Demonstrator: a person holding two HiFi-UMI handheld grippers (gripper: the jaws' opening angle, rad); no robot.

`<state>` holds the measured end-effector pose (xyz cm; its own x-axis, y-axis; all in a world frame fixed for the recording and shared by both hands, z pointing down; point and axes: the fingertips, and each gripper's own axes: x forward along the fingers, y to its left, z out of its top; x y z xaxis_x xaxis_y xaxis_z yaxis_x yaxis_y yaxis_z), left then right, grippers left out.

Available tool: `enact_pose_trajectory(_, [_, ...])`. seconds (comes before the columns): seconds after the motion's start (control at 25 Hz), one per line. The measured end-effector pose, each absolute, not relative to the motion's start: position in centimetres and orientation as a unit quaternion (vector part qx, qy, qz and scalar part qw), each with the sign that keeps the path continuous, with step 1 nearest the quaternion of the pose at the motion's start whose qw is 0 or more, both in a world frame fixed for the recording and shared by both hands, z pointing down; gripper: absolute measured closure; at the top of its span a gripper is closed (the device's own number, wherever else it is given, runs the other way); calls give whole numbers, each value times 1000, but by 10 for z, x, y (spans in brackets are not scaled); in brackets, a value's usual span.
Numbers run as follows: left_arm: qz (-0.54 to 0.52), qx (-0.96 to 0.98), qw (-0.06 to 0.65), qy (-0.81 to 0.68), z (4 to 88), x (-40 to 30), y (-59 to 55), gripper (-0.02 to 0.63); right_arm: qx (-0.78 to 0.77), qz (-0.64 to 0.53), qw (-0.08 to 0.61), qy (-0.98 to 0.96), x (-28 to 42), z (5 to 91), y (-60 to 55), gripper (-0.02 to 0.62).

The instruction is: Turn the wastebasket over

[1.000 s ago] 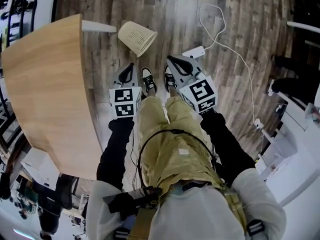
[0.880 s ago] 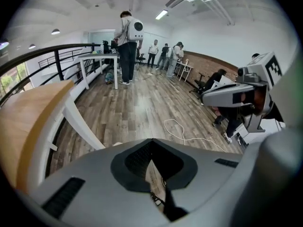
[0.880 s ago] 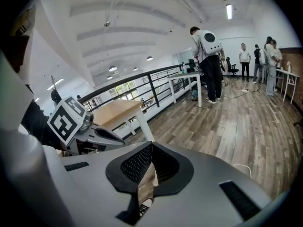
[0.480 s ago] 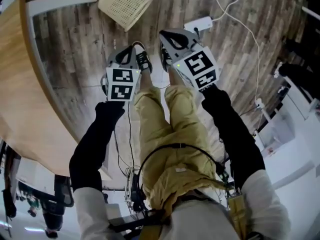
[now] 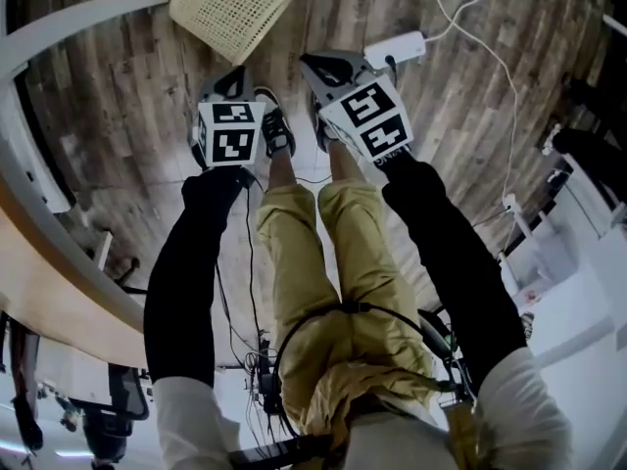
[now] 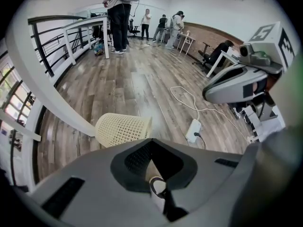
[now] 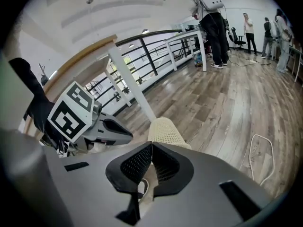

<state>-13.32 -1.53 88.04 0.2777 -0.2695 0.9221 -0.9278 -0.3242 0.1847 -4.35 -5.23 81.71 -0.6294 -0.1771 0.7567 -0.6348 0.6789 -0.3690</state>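
A cream mesh wastebasket (image 5: 230, 10) lies on its side on the wooden floor, just ahead of the person's shoes (image 5: 275, 130). My left gripper (image 5: 237, 72) hangs low beside the left shoe, short of the basket, with its jaws shut and nothing in them. My right gripper (image 5: 308, 60) is to the right of the basket's open mouth, also shut and empty. In the left gripper view the wastebasket (image 6: 124, 129) lies just beyond the closed left gripper (image 6: 151, 140). In the right gripper view the wastebasket (image 7: 165, 130) shows end-on past the closed right gripper (image 7: 151, 144).
A white power strip (image 5: 395, 47) with its white cable (image 5: 490, 57) lies on the floor right of the basket. A white table leg (image 5: 83, 16) and the wooden tabletop (image 5: 44, 297) stand at the left. Several people (image 6: 120, 13) stand far down the room by a railing (image 6: 52, 41).
Both grippers have dropped toward the floor and the head has bent lower, so the wastebasket looks larger and closer. Both grippers stay shut and empty. The basket has not moved.
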Motion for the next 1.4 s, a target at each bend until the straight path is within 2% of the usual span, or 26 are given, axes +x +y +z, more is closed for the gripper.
enact_pose_trajectory(0.32, [437, 683, 399, -428, 950, -141, -34, 600, 233, 338, 370, -833, -45, 875, -59, 574])
enact_pose_trajectory(0.6, [478, 686, 394, -382, 1003, -138, -40, 520, 228, 346, 374, -830, -37, 903, -62, 574])
enact_pose_trajectory(1.08, [534, 683, 359, -345, 1035, -129, -39, 541, 238, 354, 374, -823, -14, 921, -67, 574])
enact_pose_trajectory(1.4, [476, 688, 399, -376, 999, -121, -68, 557, 244, 353, 371, -823, -2, 904, -71, 574])
